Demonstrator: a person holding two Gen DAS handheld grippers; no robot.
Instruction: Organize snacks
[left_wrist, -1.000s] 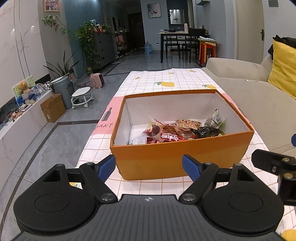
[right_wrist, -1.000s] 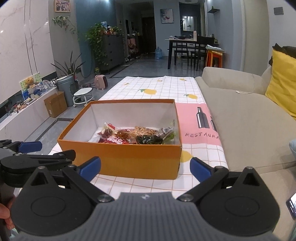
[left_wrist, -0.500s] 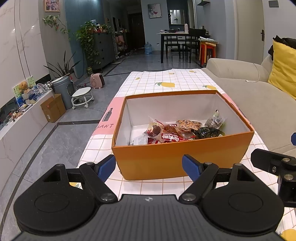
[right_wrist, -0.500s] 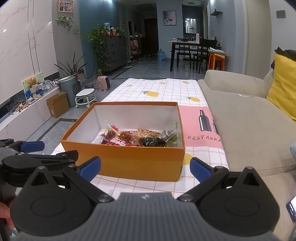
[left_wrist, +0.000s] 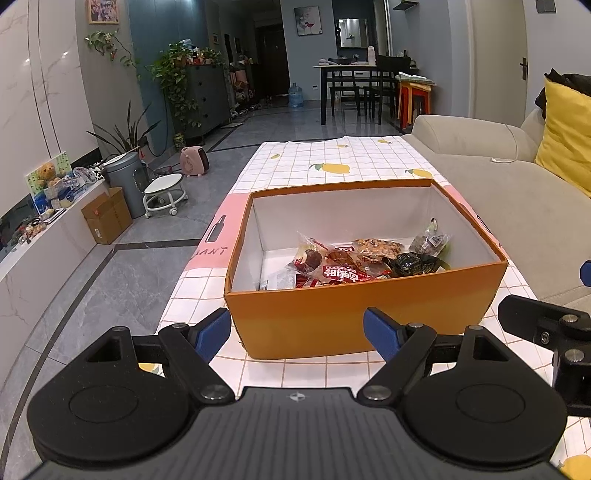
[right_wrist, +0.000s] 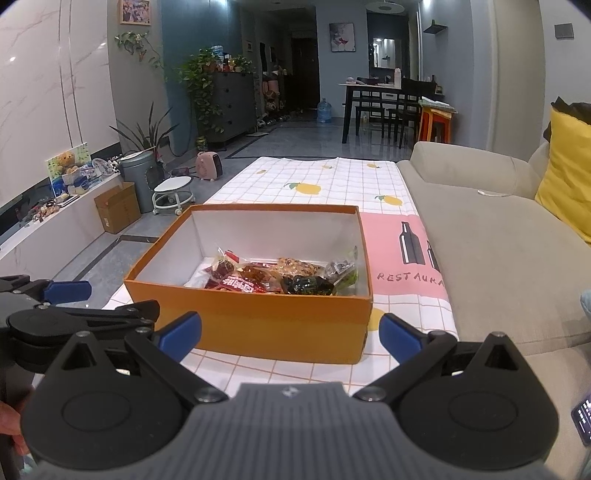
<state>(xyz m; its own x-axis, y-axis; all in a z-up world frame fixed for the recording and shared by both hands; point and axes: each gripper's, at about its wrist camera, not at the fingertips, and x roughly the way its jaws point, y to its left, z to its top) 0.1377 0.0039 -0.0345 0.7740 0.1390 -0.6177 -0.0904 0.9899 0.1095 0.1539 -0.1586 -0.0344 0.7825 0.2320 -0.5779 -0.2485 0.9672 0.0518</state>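
With both pairs of tongs spread apart and holding nothing, the step in hand looks like a reach into the box — or the task may be nearly done, since no snack lies loose on the cloth in view. The left tongs (left_wrist: 297, 330) and right tongs (right_wrist: 290, 332) hover just short of the orange box's (left_wrist: 364, 314) near wall, close to the tabletop's (left_wrist: 317, 162) near edge. Beyond that wall the snack packets (left_wrist: 364, 258) sit heaped in the box's near right part. To lift one well, I judge it best to come down over the rim from above, not through the wall, and pinch a crimped packet edge — the red packet (right_wrist: 242, 284) on top looks easiest. The far half of the tabletop lies bare.
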